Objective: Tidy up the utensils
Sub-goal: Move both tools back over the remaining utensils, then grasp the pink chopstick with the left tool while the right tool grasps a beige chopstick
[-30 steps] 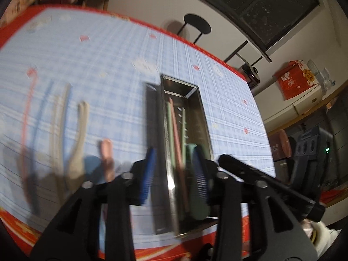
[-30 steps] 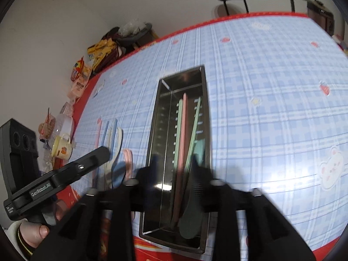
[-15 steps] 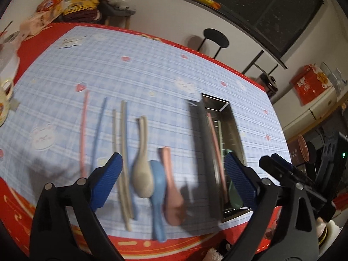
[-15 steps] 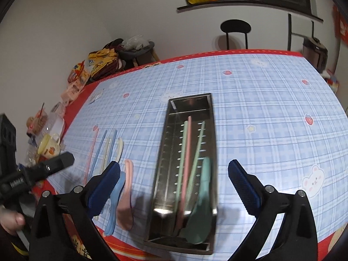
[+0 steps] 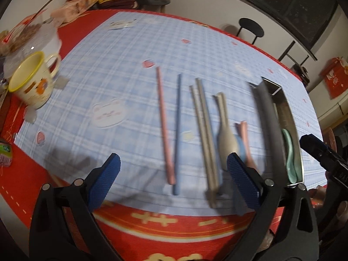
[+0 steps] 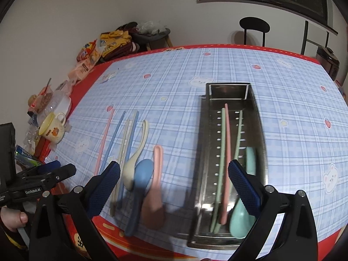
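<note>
a steel tray sits lengthwise on a blue plaid tablecloth, holding two green chopsticks, one pink chopstick and one mint-green spoon, the spoon's bowl at the tray's near end. the far end of the tray is bare metal. left of it, well apart from its wall, the loose utensils lie side by side: a pink chopstick, a blue chopstick, a further pair that reads beige and blue in the right wrist view, then three spoons, a beige spoon, a blue spoon and a pink spoon, touching and partly overlapping at the bowls. their near ends reach close to the cloth's red border at the table edge. the far half of the cloth lies open, as does the stretch right of the tray. at the left edge stand a yellow-rimmed mug and a clear plastic tub. the left gripper hangs over the chopsticks, jaws spread wide, nothing between them. the right gripper, jaws likewise spread and just opened, hangs above the gap between pink spoon and tray, gripping nothing.
</note>
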The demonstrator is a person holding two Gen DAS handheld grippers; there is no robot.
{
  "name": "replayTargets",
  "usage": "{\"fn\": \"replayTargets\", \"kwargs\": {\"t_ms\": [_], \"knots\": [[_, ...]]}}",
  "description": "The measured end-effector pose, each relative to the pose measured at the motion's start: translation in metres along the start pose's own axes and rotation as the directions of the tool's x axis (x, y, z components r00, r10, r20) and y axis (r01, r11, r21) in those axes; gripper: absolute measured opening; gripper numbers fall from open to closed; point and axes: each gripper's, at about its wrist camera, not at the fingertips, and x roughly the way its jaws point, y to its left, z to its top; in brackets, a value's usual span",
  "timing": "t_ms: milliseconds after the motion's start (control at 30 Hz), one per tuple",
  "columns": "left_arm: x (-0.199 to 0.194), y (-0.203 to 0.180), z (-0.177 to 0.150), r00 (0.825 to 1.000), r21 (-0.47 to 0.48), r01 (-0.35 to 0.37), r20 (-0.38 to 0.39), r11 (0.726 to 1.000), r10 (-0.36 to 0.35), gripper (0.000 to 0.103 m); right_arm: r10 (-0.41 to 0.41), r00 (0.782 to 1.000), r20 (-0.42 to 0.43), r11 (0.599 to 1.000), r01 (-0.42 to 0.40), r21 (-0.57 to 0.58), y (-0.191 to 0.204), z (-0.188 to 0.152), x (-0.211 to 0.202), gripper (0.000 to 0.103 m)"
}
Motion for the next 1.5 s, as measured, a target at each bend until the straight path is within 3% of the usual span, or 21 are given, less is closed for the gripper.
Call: {"fn": "replayTargets", "kwargs": {"t_ms": [167,433,633,700,800,867,967,1233,1500], "knots": [[0.004,0.020,0.004,1.000,-0.012,0.005,0.000,1.000,-0.005,0.097,0.014,0.999,-0.032,0.999,-0.015,-0.030,0.024,0.002,0.012,0.097],[0.015,0.041,0.012,1.000,0.029,0.009,0.000,1.000,-0.009,0.096,0.013,0.985,-0.174,0.996,-0.027,-0.080,0.060,0.001,0.049,0.095],[0.026,0.058,0.018,0.999,0.039,0.032,-0.011,0.999,-0.031,0.094,0.031,0.967,-0.253,0.987,-0.070,-0.146,0.090,0.001,0.074,0.055],[0.030,0.064,0.020,0.999,0.044,0.040,-0.018,0.998,-0.039,0.088,0.032,0.959,-0.280,0.979,-0.086,-0.184,0.104,-0.001,0.083,0.039],[0.033,0.070,0.024,0.998,0.043,0.057,-0.023,0.997,-0.056,0.079,0.040,0.945,-0.325,0.971,-0.114,-0.212,0.120,-0.005,0.098,0.022],[0.035,0.074,0.026,0.998,0.047,0.065,-0.027,0.997,-0.064,0.078,0.032,0.939,-0.343,0.967,-0.117,-0.228,0.128,-0.008,0.107,0.016],[0.036,0.077,0.029,0.996,0.058,0.083,-0.033,0.995,-0.081,0.070,0.022,0.934,-0.356,0.968,-0.108,-0.225,0.133,-0.010,0.115,0.014],[0.041,0.083,0.032,0.994,0.066,0.106,-0.046,0.992,-0.103,0.067,-0.005,0.931,-0.365,0.980,-0.068,-0.189,0.135,-0.010,0.127,0.012],[0.046,0.076,0.032,0.988,0.085,0.143,-0.065,0.986,-0.137,0.057,-0.031,0.932,-0.362,0.976,-0.049,-0.212,0.137,-0.012,0.133,0.012]]}}
